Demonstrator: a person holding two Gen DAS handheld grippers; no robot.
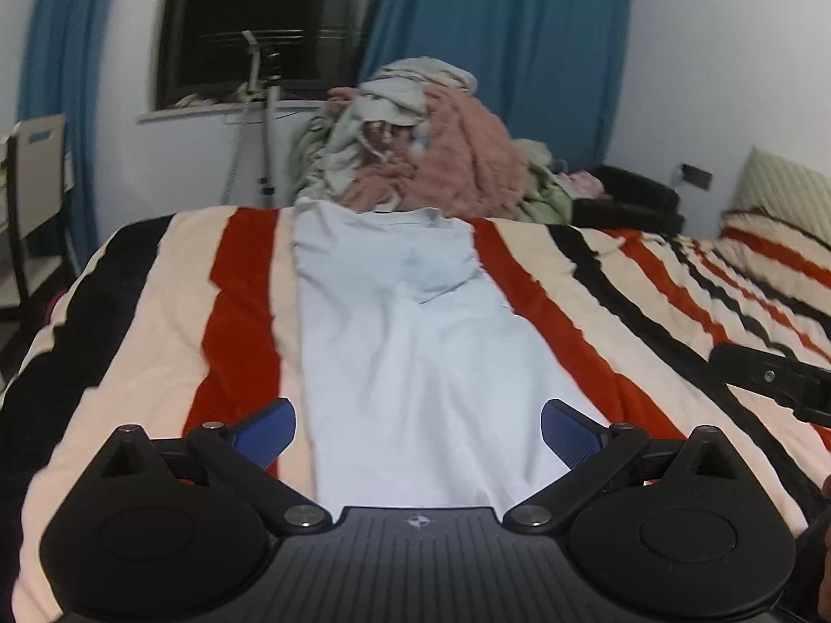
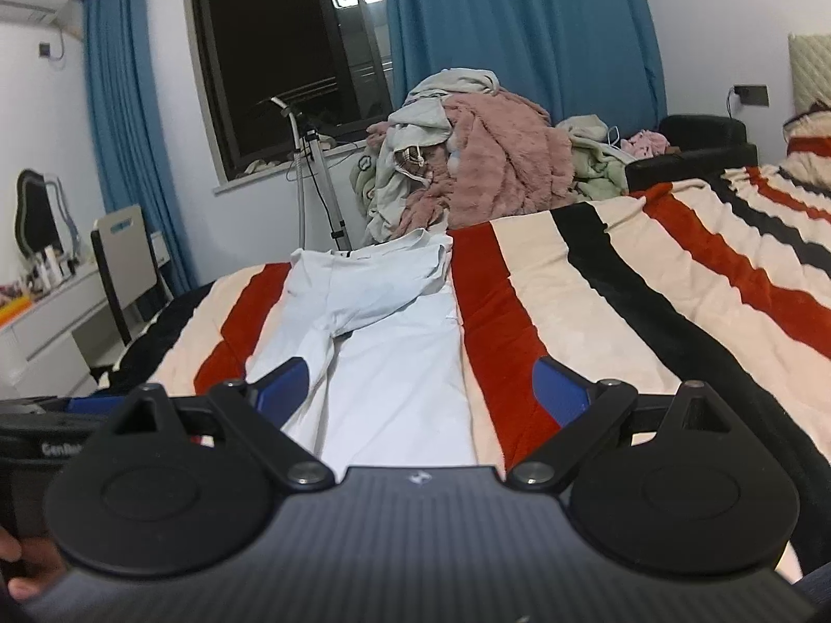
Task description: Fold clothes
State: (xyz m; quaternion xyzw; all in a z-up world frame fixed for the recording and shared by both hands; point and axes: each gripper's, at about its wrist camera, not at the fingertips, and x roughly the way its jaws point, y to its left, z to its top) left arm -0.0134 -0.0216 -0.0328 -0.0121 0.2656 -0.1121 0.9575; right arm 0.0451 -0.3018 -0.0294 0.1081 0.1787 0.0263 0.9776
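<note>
White trousers [image 1: 415, 363] lie lengthwise on the striped blanket [image 1: 156, 311] (waistband toward the clothes pile [image 1: 415, 145]). Both the left gripper [image 1: 418, 428] and right gripper [image 2: 420, 389] stand spread wide above the legs, gripping nothing.

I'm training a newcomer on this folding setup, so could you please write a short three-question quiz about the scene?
1. True or false: the white trousers lie lengthwise on the striped blanket.
2. Which colour are the curtains? A) blue B) green C) yellow
3. Fill in: the left tool and the right tool both have their jaws ____.

Key: 1 true. 2 A. 3 open, with nothing gripped.
</note>
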